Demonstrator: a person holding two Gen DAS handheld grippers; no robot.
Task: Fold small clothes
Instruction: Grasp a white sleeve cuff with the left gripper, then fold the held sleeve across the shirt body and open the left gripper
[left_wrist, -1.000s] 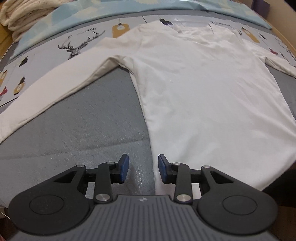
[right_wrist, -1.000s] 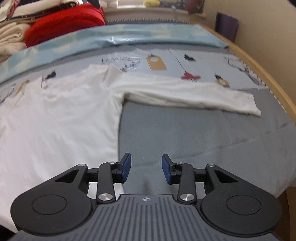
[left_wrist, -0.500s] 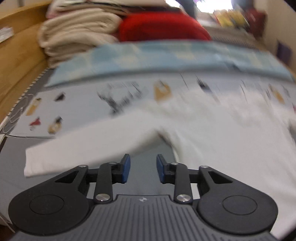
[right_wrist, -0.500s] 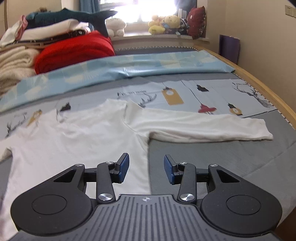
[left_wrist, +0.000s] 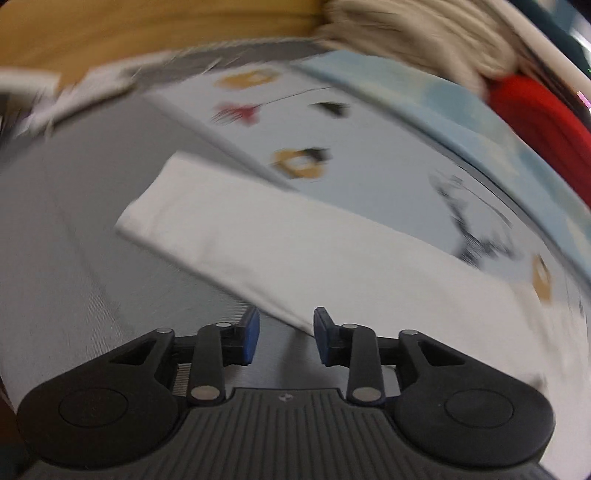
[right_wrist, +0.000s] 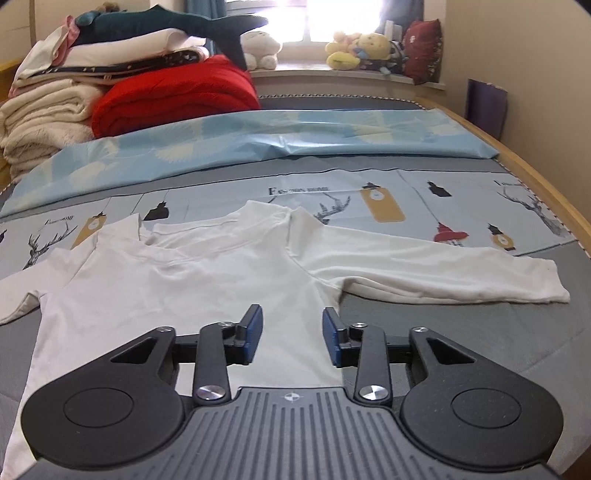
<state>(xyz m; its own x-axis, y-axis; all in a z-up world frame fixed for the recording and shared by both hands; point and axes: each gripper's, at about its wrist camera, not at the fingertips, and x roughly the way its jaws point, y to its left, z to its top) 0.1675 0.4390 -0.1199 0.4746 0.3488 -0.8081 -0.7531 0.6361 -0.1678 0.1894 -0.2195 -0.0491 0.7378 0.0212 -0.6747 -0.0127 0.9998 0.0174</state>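
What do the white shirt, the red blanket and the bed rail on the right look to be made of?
White shirt: thin, matte knit, probably cotton jersey; it lies limp with soft creases and stitched seams. Red blanket: thick, soft fabric, maybe fleece or knit; it folds in rounded bulges, with no sheen. Bed rail: light wood by its colour, smooth finish; too little grain shows to be sure.

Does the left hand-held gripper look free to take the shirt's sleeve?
Probably yes: the left hand-held gripper is open and empty, the white sleeve lies flat on the bed just ahead, nothing covering it. The view is blurred, though.
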